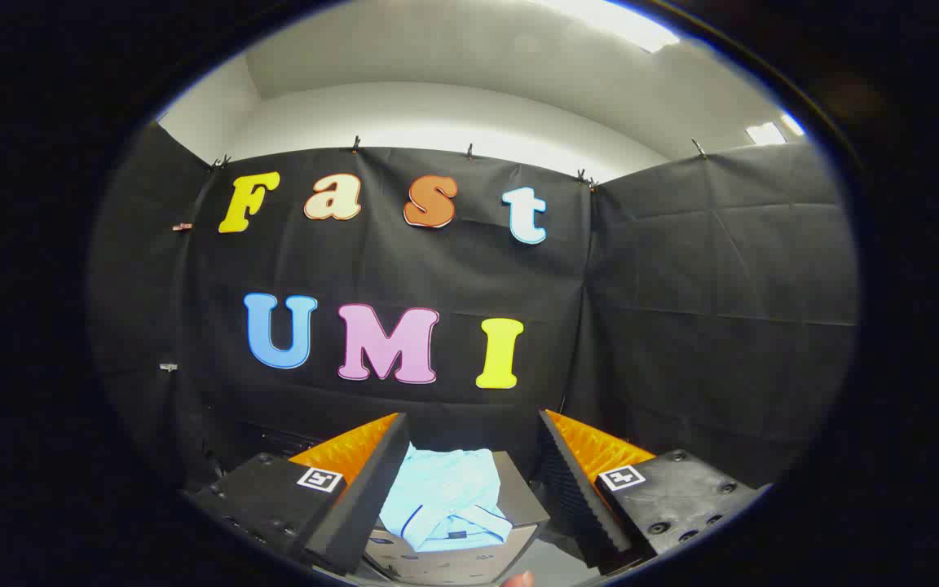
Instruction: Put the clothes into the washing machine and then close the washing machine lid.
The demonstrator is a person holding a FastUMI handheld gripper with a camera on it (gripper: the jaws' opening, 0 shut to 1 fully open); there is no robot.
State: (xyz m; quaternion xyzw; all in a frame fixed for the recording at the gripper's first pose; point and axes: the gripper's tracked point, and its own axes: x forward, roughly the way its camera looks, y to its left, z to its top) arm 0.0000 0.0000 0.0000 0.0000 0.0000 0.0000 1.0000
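Note:
A folded light-blue shirt point(447, 497) lies on top of a cardboard box point(522, 499), low down and just ahead of my fingers. My gripper point(469, 473) is open: its two fingers point(355, 489) stand wide apart on either side of the shirt, above it and not touching it. The shirt's collar faces toward me.
The box point(453, 558) stands in front of the booth's black cloth wall point(681, 326). A fingertip point(518, 580) of a person shows at the very bottom, near the box's front. A white ceiling with lights point(616, 20) spans above the cloth.

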